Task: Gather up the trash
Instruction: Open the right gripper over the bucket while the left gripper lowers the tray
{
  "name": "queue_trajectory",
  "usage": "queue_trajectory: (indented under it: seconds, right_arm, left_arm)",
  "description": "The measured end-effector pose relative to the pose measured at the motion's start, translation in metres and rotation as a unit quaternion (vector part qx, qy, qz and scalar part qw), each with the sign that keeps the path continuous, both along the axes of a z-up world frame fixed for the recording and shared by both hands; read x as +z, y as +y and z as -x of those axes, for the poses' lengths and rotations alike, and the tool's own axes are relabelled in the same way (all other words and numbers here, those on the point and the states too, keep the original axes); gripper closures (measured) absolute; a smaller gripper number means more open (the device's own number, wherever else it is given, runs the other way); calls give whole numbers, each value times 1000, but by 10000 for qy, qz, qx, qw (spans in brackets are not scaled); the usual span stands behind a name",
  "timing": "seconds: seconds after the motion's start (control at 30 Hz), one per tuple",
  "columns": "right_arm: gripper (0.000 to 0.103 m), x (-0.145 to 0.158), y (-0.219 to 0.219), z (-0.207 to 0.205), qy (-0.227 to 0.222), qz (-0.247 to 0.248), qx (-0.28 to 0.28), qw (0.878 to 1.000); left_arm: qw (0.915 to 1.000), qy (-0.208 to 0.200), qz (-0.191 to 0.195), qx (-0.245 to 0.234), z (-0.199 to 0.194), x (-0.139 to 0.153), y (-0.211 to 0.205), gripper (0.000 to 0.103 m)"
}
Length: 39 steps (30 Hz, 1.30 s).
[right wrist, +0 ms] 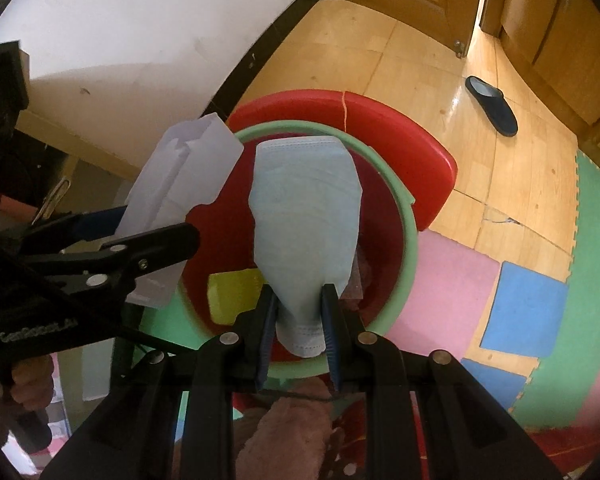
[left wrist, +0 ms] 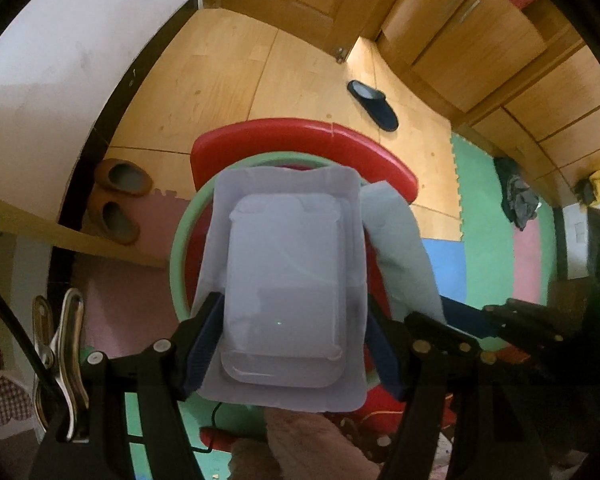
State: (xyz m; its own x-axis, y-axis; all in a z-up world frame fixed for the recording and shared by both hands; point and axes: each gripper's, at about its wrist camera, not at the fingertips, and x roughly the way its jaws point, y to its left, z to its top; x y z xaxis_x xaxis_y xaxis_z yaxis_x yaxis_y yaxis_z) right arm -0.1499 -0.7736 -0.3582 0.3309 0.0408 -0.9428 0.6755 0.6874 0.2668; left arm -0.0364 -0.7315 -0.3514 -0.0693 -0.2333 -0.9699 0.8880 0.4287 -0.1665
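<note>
My left gripper (left wrist: 292, 344) is shut on a white paper tray (left wrist: 286, 280), held flat toward the camera above the bin. The same tray (right wrist: 180, 196) shows edge-on at the left of the right wrist view, with the left gripper (right wrist: 156, 236) clamped on it. My right gripper (right wrist: 298, 320) is shut on a pale blue face mask (right wrist: 306, 220) that hangs over the mouth of the bin. The mask (left wrist: 396, 240) peeks out to the right of the tray. The bin (right wrist: 408, 240) has a green rim and a red inside, with a yellow scrap (right wrist: 232, 292) in it.
A red lid or stool (right wrist: 400, 140) lies behind the bin on a wooden floor. A dark slipper (right wrist: 492, 106) lies near the door; two brown slippers (left wrist: 120, 196) sit by the wall. Coloured foam mats (right wrist: 520, 308) cover the floor to the right. A person's hand (right wrist: 28, 384) holds the left gripper's handle.
</note>
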Motion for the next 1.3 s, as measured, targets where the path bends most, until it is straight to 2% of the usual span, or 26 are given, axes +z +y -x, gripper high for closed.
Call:
queue_trajectory:
  seconds: [0.13, 0.27, 0.33, 0.6, 0.73, 0.87, 1.3]
  right_arm:
    - [78, -4, -2, -2, 23, -44, 16, 10000]
    - [67, -4, -1, -1, 78, 1, -42, 10000]
    - [65, -4, -2, -2, 105, 39, -63, 9999]
    - [64, 4, 1, -3, 105, 178, -8, 9998]
    - [64, 2, 0, -1, 91, 175, -27, 9998]
    - [64, 4, 0, 0, 59, 181, -33, 9998]
    - [64, 10, 0, 6, -82, 208, -95, 9997]
  left_arm:
    - [9997, 34, -187, -123, 1, -14, -6, 31]
    - [9992, 114, -374, -104, -1, -22, -7, 31]
    - [9990, 64, -421, -129, 0, -25, -7, 31]
    - [9986, 160, -496, -101, -1, -19, -8, 31]
    - [9970, 276, -713, -129, -3, -23, -8, 24]
    - [9980, 174, -594, -88, -1, -20, -5, 18]
    - [9992, 162, -366, -58, -3, -9, -1, 13]
